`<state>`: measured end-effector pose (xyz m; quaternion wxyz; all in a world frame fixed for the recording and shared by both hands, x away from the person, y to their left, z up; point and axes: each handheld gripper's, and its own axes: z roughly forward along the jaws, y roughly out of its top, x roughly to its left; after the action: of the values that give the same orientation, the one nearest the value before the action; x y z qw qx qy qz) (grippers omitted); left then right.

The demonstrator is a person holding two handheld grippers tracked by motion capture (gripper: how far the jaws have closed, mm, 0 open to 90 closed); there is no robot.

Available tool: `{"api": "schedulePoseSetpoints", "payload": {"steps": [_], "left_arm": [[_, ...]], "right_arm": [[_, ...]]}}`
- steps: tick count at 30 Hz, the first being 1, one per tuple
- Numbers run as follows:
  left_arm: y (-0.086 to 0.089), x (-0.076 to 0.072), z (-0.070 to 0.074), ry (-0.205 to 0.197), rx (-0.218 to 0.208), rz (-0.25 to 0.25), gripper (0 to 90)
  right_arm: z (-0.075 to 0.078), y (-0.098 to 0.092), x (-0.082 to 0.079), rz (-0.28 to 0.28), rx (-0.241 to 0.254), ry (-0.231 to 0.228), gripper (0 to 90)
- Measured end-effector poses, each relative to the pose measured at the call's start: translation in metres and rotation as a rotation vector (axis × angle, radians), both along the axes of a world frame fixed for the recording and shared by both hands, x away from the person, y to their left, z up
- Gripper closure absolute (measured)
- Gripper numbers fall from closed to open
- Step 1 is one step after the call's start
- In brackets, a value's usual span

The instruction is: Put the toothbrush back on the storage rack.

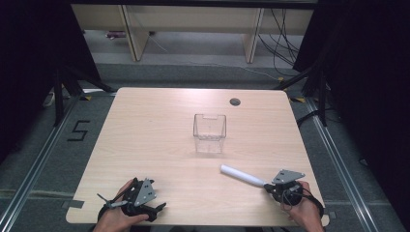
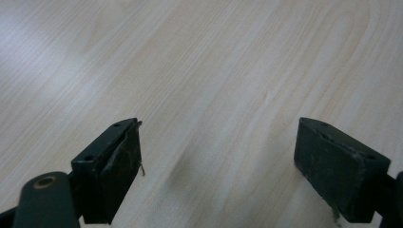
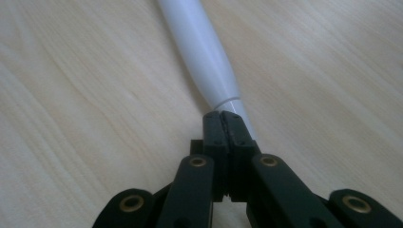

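A white tapered stick (image 1: pixel 241 175) lies on the wooden table (image 1: pixel 145 130) at the front right, pointing up-left toward the middle. My right gripper (image 1: pixel 269 186) sits at its near end. In the right gripper view the jaws of this gripper (image 3: pixel 223 118) are pressed together, and the stick (image 3: pixel 202 52) has its thin end running down along their right side, not visibly between them. At the front left, my left gripper (image 1: pixel 144 194) rests near the table edge. Its fingers (image 2: pixel 114 166) stand wide apart over bare wood, so the left gripper (image 2: pixel 218 142) is open and holds nothing.
A clear plastic box (image 1: pixel 210 133) stands upright in the middle of the table, open at the top. A round cable hole (image 1: pixel 235 102) sits near the far edge. Dark curtains, cables and furniture legs lie beyond the table.
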<state>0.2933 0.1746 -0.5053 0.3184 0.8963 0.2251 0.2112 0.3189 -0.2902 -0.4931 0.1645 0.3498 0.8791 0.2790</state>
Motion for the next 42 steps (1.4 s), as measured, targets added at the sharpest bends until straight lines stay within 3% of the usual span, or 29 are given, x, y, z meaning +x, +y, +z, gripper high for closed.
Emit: {"api": "schedulePoseSetpoints", "payload": {"steps": [1, 8, 14, 22, 29, 42], "left_arm": [[0.0, 0.0, 0.0, 0.001, 0.002, 0.0, 15.5], [-0.001, 0.0, -0.001, -0.003, 0.002, 0.004, 15.5], [-0.001, 0.0, -0.001, -0.004, 0.004, 0.003, 15.5], [-0.001, 0.0, -0.001, -0.004, 0.005, 0.005, 15.5], [-0.001, 0.0, -0.001, -0.003, 0.007, 0.0, 15.6], [-0.001, 0.0, -0.001, 0.001, 0.005, -0.004, 15.5]], "right_arm": [[0.0, -0.001, 0.002, -0.022, 0.006, 0.0, 89.8], [0.001, -0.002, 0.013, -0.012, -0.032, -0.026, 89.9], [0.002, -0.002, 0.017, -0.039, -0.03, -0.033, 89.6], [0.002, 0.0, 0.03, -0.029, -0.047, -0.055, 89.3], [0.001, 0.006, 0.038, -0.051, -0.049, -0.047, 88.9], [0.002, 0.014, 0.056, -0.035, -0.065, -0.058, 88.4]]}}
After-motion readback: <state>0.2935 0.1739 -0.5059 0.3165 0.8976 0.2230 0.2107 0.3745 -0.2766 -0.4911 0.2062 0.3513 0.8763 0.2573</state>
